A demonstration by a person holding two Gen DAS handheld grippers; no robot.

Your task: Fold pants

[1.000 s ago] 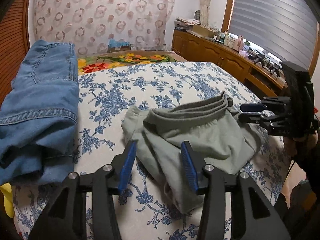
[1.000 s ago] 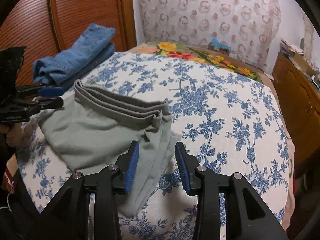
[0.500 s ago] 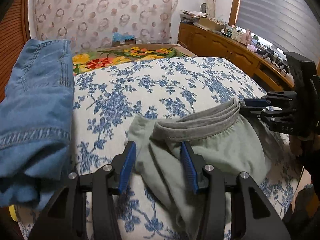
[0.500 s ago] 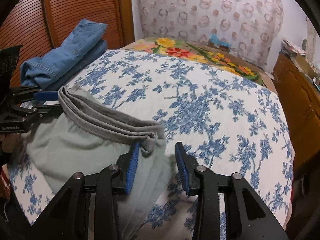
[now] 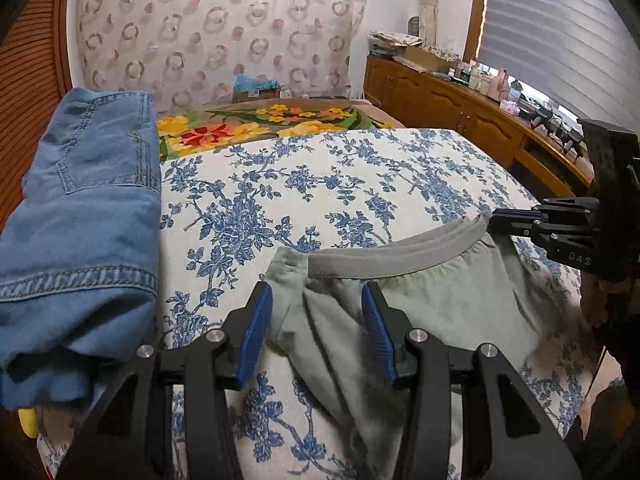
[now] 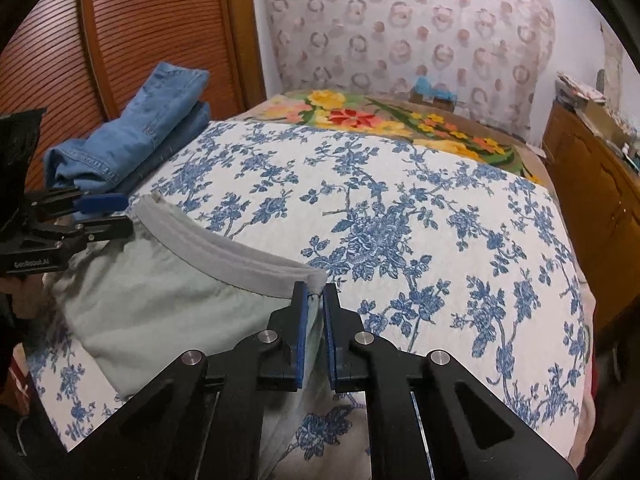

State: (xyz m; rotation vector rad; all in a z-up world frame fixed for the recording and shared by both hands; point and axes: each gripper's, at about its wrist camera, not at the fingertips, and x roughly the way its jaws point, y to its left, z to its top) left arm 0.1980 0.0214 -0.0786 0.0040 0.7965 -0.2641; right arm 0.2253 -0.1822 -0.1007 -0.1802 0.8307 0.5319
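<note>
My right tongs point(image 6: 314, 300) are closed on one end of the grey elastic waistband point(image 6: 224, 250) of the pale green cotton pants point(image 5: 420, 312), which lie bunched on the blue-flowered white bedspread point(image 5: 320, 184) at the near edge of the bed. I pinch there so the top edge can be drawn straight. My left tongs point(image 5: 316, 324) are open, fingers straddling the cloth just below the waistband's other end, not gripping yet. A folded blue denim garment point(image 5: 84, 220) sits off to the left, apart from the work. No containers hold anything here.
</note>
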